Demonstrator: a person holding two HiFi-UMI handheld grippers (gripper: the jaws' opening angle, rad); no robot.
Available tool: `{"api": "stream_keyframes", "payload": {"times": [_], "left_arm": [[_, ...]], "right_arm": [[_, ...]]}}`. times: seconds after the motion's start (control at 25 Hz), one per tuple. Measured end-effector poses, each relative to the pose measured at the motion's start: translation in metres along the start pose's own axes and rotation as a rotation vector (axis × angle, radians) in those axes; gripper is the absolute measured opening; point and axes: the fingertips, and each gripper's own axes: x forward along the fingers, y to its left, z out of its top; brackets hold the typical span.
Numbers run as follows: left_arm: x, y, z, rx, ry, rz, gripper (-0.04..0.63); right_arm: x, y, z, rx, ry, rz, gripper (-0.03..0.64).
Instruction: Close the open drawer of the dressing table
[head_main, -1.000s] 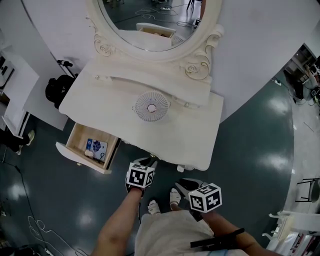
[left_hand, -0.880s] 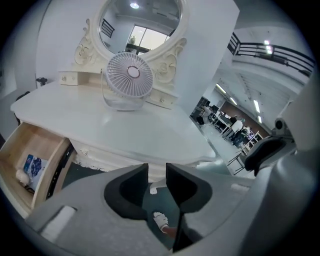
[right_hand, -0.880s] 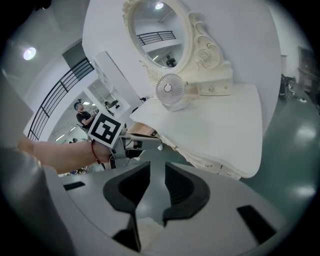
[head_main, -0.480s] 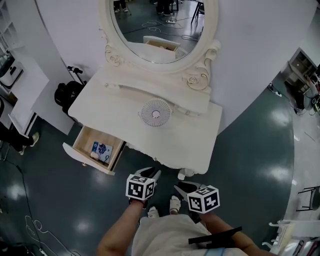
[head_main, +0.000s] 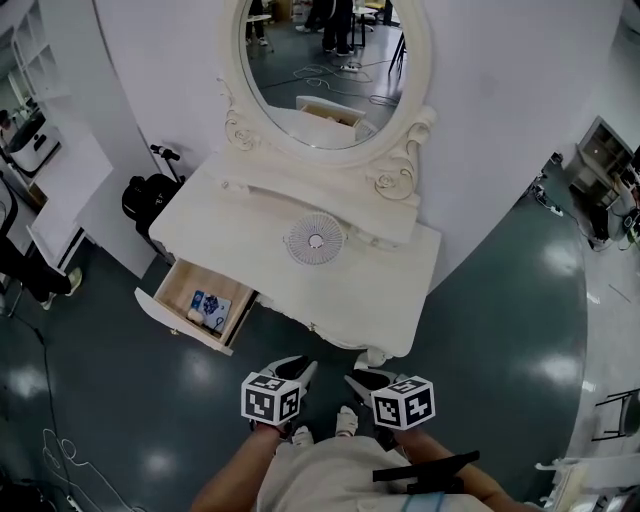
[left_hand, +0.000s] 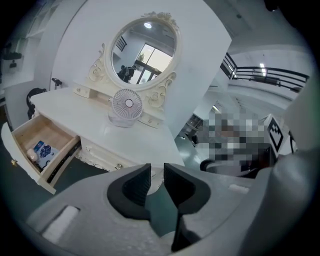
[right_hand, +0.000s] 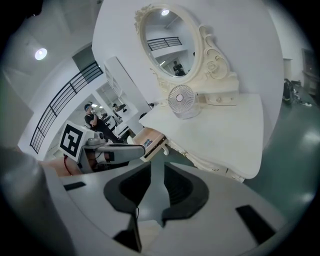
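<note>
head view: the drawer (head_main: 190, 300) is standing pulled out at the left front of the white desk (head_main: 370, 290), in the left middle of the frame, showing a blue-and-white packet (head_main: 212, 306) inside. a small round fan (head_main: 314, 240) is sitting on the desk top below the oval mirror (head_main: 325, 70). the left gripper (head_main: 300, 370) and right gripper (head_main: 360, 380) are hovering side by side at lower centre, well apart from the drawer. the left fingers (left_hand: 135, 187) have just been closing and are standing slightly apart with nothing between them. the right fingers (right_hand: 132, 187) are likewise standing apart, gripping nothing.
</note>
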Motion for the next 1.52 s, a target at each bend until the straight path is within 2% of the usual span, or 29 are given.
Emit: {"api": "stream_keyframes", "payload": {"times": [0.16, 0.36, 0.64, 0.84, 1.16, 1.52], "left_arm": [[-0.018, -0.010, -0.002, 0.001, -0.013, 0.007, 0.062], [-0.042, -0.018, 0.000, -0.058, -0.063, 0.013, 0.042], [-0.059, -0.025, 0.006, -0.035, -0.087, 0.006, 0.011], [-0.060, -0.029, 0.008, -0.048, -0.102, -0.017, 0.009], [-0.059, -0.044, 0.000, -0.063, -0.087, -0.074, 0.010], [-0.063, -0.045, -0.001, -0.067, -0.090, -0.069, 0.010]], "right_arm": [[-0.001, 0.009, 0.006, -0.009, -0.014, 0.025, 0.083], [-0.005, 0.022, 0.012, -0.040, -0.034, 0.053, 0.066], [-0.008, 0.033, 0.010, -0.065, -0.007, 0.074, 0.049], [-0.008, 0.034, 0.008, -0.092, 0.017, 0.063, 0.034], [-0.014, 0.034, 0.016, -0.131, 0.003, 0.049, 0.017], [-0.015, 0.036, 0.019, -0.108, -0.018, 0.055, 0.017]]}}
